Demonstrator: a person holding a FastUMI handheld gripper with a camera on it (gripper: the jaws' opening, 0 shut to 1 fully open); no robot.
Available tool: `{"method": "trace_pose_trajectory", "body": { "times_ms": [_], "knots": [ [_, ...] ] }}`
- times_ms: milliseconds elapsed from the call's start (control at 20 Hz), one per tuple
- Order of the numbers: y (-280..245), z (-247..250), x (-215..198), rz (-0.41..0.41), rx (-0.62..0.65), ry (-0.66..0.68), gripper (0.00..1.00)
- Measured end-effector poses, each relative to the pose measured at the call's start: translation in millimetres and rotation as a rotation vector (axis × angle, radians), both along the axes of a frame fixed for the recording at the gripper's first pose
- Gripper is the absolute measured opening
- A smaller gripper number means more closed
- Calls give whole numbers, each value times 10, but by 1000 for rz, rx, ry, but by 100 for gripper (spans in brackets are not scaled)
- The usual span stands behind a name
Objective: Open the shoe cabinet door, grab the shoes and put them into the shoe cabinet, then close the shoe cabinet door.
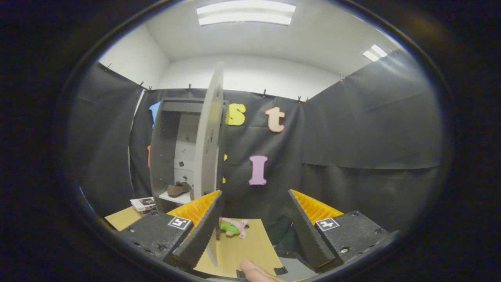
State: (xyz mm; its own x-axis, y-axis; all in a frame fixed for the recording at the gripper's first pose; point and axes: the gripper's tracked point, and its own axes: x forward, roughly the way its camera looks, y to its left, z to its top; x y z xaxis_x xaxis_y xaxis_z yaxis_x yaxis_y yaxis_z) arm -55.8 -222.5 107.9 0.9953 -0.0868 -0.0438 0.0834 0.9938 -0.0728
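1. Shoe cabinet [168, 156]: grey, upright, standing on the wooden tabletop [242, 250] against the booth wall. Interior shelves showing.
2. Cabinet door [209, 145]: swung wide, seen edge-on, its lower edge running down just beside the left finger [197, 235].
3. Gripper [254, 227]: jaws spread apart, nothing between them. Left finger's inner face sits right at the door edge; can't tell if touching.
4. Magazine [141, 203]: flat on tabletop beside cabinet base.
5. Shoe [178, 189]: brown, already on lower shelf inside cabinet.
6. Plush toy [233, 227]: green/pink, on tabletop, ahead of fingers, just right of door.
7. Fingertip of a person [256, 272]: low, between the fingers.

Step (judgement): shoe is stowed; door-closing phase. Next move needs left finger behind/against door edge, then a sweep leftwards toward the cabinet front till door shuts flush; avoid knocking the toy.
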Motion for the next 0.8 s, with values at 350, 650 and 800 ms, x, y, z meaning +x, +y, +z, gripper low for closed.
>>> {"method": "trace_pose_trajectory", "body": {
  "times_ms": [350, 650, 800],
  "knots": [
    [-612, -749, 1001, 34, 71, 83, 100],
    [-378, -1163, 1552, 158, 58, 154, 100],
    [-101, -1159, 1572, 224, 92, 146, 100]
  ]
}}
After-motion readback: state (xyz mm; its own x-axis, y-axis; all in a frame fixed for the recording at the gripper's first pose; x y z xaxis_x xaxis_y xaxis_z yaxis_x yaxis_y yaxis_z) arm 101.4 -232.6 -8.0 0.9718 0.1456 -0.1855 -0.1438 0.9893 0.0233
